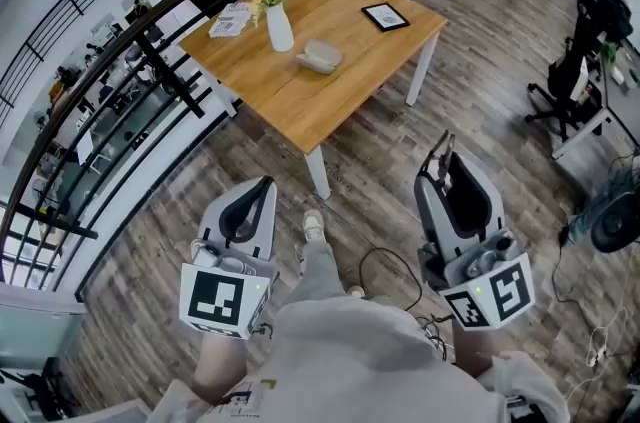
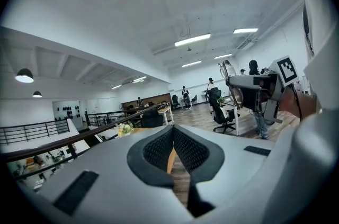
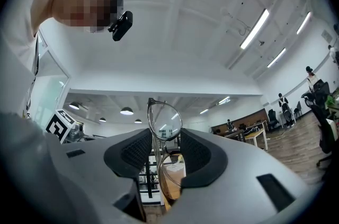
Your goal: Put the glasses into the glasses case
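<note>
Glasses [image 3: 165,125] clamped in the right gripper [image 3: 165,138]; thin metal frame stands on end between the pads, one lens above the jaw tips, the other down in the gap; jaws wide but bearing on the frame. In the head view the glasses [image 1: 441,154] show only as a thin sliver at the tip of the right gripper [image 1: 452,173], held over the floor.

Glasses case [image 1: 320,57], pale oval, lies on the table [image 1: 330,101] ahead and to the left of the glasses, well apart; long axis roughly left-right in the head view; looks closed, cannot tell for sure.

Left gripper [image 1: 262,183] empty; in the left gripper view its jaw tips meet with nothing between them [image 2: 173,130]; seems slightly the nearer to the case, so likely the one to open or steady it.

Vase [image 1: 280,28] with flowers just beside the case on its far left; black picture frame [image 1: 385,16] farther right; bare wood on the case's near side down to the table's near corner, the open way in. Railing [image 1: 150,31] runs along the table's left side.
</note>
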A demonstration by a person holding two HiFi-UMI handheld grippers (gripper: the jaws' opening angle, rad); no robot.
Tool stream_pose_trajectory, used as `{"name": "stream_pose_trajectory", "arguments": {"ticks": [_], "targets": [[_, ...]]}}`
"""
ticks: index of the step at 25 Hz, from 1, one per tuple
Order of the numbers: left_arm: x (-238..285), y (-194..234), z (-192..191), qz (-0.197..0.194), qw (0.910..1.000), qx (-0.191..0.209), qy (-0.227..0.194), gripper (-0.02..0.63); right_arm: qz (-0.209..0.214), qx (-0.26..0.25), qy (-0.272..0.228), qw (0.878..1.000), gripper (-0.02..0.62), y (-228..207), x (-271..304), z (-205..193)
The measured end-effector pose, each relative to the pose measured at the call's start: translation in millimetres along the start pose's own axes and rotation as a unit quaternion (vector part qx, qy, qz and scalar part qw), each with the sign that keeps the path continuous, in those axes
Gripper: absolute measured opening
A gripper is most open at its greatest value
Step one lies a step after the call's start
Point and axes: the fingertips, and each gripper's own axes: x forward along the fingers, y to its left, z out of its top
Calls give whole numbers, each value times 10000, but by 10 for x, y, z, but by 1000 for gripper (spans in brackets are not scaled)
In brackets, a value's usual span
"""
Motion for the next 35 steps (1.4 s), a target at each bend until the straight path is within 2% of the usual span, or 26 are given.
{"name": "stream_pose_trajectory", "arguments": {"ticks": [9, 12, 15, 23, 28, 31, 35], "targets": [[793, 390, -137, -244, 9997, -78, -56, 17, -131, -60, 228, 9996, 190, -375, 685, -328], [1070, 630, -244, -263, 9995, -166, 56, 17, -148, -39, 330, 9993, 190, -500, 1024, -477], [1353, 877, -327, -301, 9982, -401, 338, 17, -147, 11, 445, 9989, 190, -622, 1422, -646], [2275, 1812, -637, -407, 9964, -452, 589, 17, -172, 147, 765, 9968, 190, -939, 2686, -1191], [2865, 2470, -850, -560, 9946, -614, 628, 17, -230, 172, 1002, 9946, 190, -1105, 3508, -1500], [3185, 2850, -950, -702, 9957, -374, 482, 17, -304, 145, 1147, 9928, 190, -1219, 3943, -1652], [3508, 3180, -1079, -801, 9948, -346, 519, 17, -362, -158, 1286, 9909, 190, -1297, 4419, -1856]]}}
